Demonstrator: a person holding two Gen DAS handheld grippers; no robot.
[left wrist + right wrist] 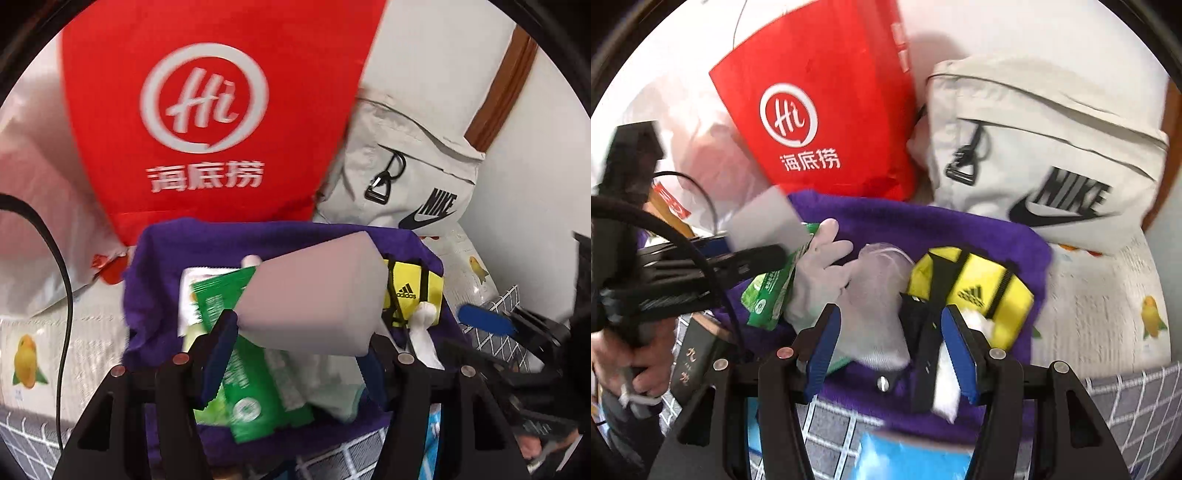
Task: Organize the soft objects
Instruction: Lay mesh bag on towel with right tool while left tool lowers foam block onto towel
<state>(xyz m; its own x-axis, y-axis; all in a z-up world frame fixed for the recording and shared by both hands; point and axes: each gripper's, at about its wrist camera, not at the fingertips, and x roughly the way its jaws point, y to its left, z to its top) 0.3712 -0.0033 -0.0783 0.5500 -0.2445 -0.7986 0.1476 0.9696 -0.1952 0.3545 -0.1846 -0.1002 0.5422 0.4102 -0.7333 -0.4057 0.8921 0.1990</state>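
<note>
The left tongs (299, 350) grip a gray box (310, 291) above the purple cloth (923, 229). The right tongs (886, 350) stand open, holding nothing, over a white glove (827, 273) and yellow pouch (979, 288) lying on that cloth.

You have one purple cloth (960, 229) spread out, and on it lie one yellow pouch (982, 284), one pale glove (823, 266), one clear bag (875, 295) and two green packets (236, 332). Behind the cloth stand one red bag (827, 103) and one grey backpack (1034, 147). Two grippers (886, 350) hover over the cloth.
</note>
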